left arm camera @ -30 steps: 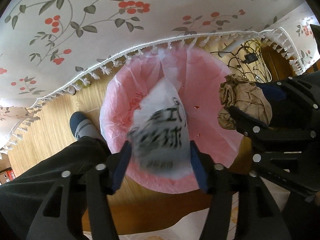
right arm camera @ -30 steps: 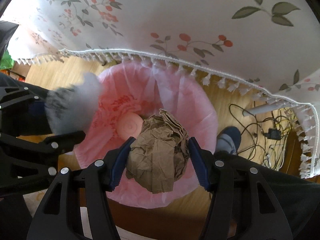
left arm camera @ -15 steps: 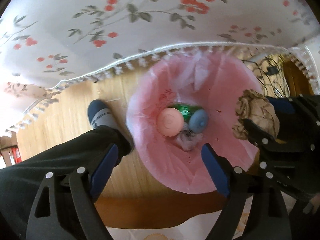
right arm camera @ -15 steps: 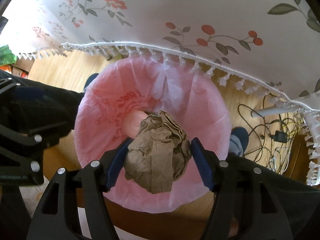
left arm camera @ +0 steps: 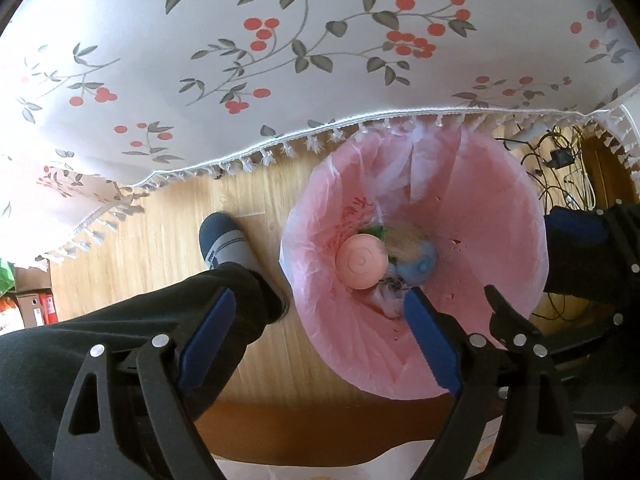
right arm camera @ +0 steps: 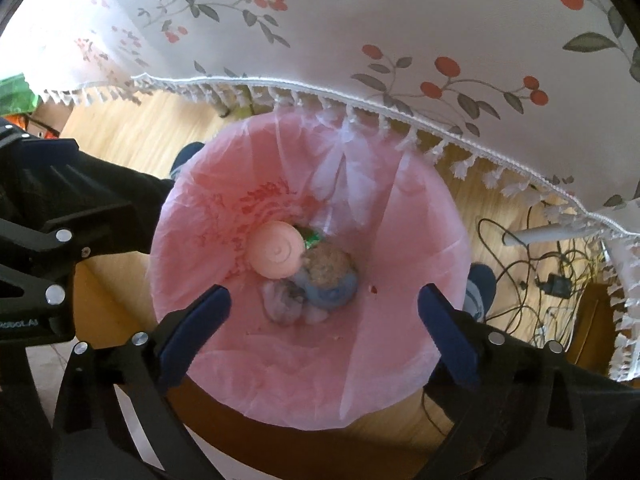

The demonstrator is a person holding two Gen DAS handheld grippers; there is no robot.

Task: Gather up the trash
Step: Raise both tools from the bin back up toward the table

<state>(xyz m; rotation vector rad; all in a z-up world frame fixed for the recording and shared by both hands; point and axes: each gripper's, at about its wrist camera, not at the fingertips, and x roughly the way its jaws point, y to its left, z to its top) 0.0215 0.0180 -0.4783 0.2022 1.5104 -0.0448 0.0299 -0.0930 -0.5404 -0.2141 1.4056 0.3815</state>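
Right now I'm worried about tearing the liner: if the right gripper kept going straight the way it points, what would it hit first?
The right gripper, open and empty, points into the pink-lined bin. First contact looks like the trash pile, probably the crumpled clear plastic beside the blue item; depth is unclear.

Red printed characters run down the inside of the pink plastic bin liner (left arm camera: 360, 216), too smeared to read. The black left gripper body (right arm camera: 24, 323) carries small white lettering, also unreadable.
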